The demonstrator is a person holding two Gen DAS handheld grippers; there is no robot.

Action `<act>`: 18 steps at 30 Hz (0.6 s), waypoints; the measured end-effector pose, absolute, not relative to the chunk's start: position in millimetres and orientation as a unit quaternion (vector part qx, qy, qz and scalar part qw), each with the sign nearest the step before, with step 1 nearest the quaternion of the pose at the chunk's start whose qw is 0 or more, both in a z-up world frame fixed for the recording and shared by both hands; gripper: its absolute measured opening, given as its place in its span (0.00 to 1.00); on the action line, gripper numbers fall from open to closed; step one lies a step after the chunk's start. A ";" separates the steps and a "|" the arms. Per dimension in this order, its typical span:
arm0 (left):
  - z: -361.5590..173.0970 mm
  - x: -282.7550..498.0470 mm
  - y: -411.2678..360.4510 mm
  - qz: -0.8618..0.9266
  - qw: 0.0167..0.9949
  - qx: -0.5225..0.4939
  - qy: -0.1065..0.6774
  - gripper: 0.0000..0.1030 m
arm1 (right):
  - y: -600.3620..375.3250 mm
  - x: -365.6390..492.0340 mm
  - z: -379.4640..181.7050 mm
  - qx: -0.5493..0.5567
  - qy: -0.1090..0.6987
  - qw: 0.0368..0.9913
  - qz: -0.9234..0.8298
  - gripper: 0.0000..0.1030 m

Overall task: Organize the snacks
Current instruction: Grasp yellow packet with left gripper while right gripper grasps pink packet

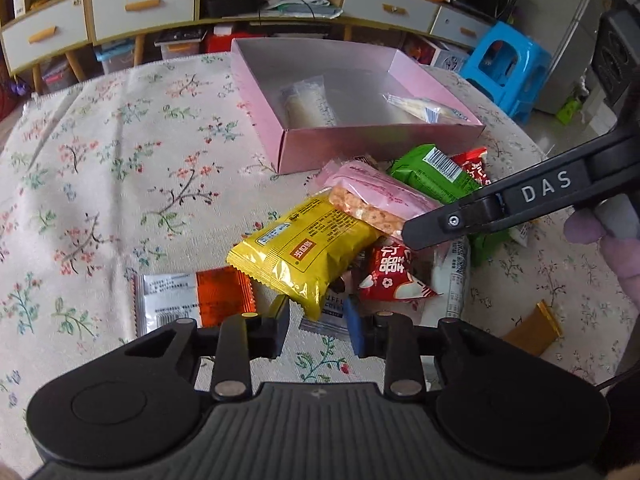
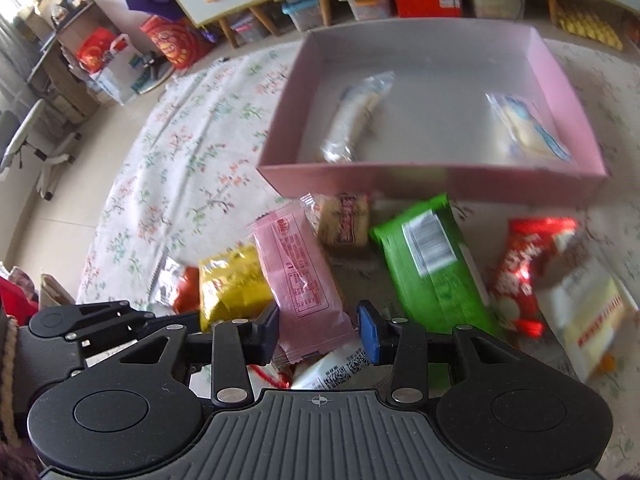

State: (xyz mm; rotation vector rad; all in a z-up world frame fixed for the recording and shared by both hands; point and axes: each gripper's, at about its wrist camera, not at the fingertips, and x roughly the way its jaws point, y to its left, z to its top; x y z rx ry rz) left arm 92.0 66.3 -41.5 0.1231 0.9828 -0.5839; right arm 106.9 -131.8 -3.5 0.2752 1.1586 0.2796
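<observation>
While the left gripper (image 1: 318,322) pinches a crinkly yellow foil pack's (image 1: 304,256) corner, the right gripper (image 2: 319,330) clamps a glossy pink wrapper (image 2: 304,280). Pink cardboard box (image 2: 560,76) sits near the table's far edge w/ two clear-wrapped bars; pile's lower packs partly hidden, blurred.

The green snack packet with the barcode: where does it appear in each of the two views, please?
Left wrist view: the green snack packet lies right of centre, just in front of the pink box, partly behind the right tool's arm.
Right wrist view: it lies right of centre, low in the picture, in front of the box's near wall.
Shared landmark: the pink box with two pale packets inside.
</observation>
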 end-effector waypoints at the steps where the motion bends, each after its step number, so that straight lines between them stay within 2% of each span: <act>1: -40.2 91.3 64.9 -0.275 0.842 0.067 0.460 0.35 | -133.4 105.3 -2.2 0.134 0.541 0.819 0.135 0.42; 3: -38.6 91.4 63.9 -0.268 0.850 0.080 0.446 0.55 | -137.3 103.2 0.6 0.144 0.533 0.820 0.147 0.43; 6: -36.8 91.7 62.1 -0.266 0.860 0.101 0.423 0.66 | -142.0 102.1 3.8 0.159 0.520 0.825 0.158 0.48; 9: -40.0 99.4 61.9 -0.277 0.862 0.093 0.414 0.70 | -147.5 106.2 4.1 0.164 0.511 0.828 0.165 0.50; 18: -52.9 114.2 59.6 -0.273 0.855 0.090 0.432 0.69 | -142.0 123.3 -8.2 0.174 0.502 0.826 0.190 0.53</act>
